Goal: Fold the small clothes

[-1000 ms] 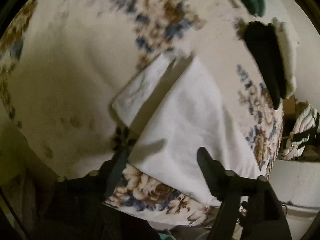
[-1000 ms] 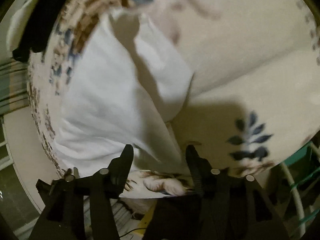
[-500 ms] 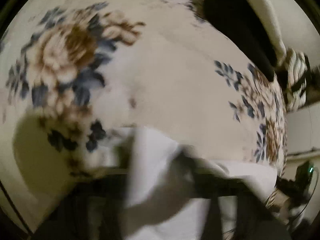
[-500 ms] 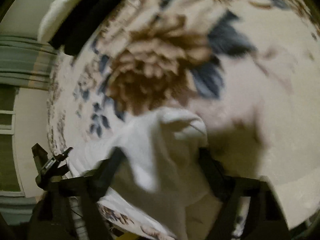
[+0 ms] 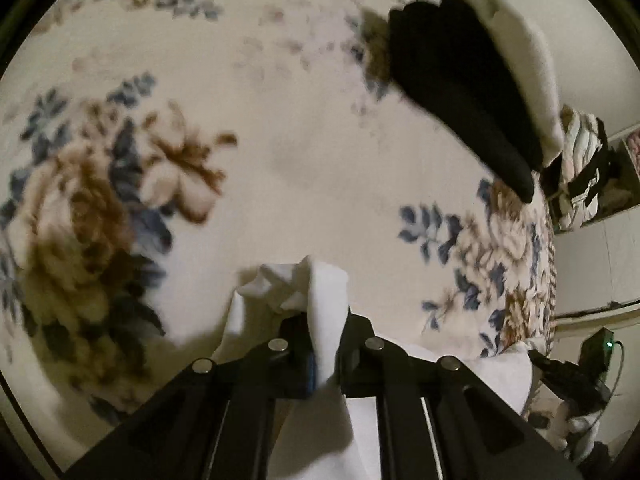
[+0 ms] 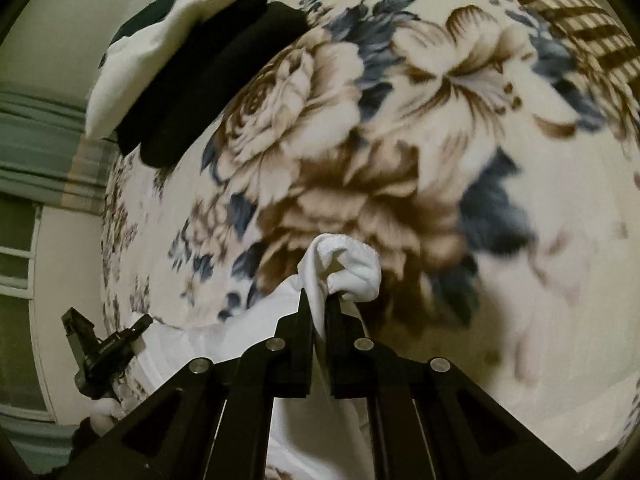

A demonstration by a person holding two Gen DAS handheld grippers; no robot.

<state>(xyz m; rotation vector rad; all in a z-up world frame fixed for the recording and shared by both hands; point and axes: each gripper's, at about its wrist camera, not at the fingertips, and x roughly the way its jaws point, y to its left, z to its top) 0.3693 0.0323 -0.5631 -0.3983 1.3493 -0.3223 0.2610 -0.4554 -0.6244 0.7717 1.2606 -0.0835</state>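
White cloth [image 5: 326,304] is pinched between the closed jaws of the left hand-held gripper [image 5: 325,334], a bunched corner standing up above the fingertips and the rest hanging down below them. The right hand-held gripper [image 6: 318,314] is likewise closed on the same white cloth [image 6: 348,268], with a rolled corner protruding past its tips. Both corners are raised above a floral blanket [image 5: 280,140] printed with brown and blue flowers. A stack of folded black and white clothes [image 5: 472,68] lies at the blanket's far edge, well apart from the held cloth. From the right wrist view, the stack [image 6: 192,76] appears upper left, and the left gripper lower left.
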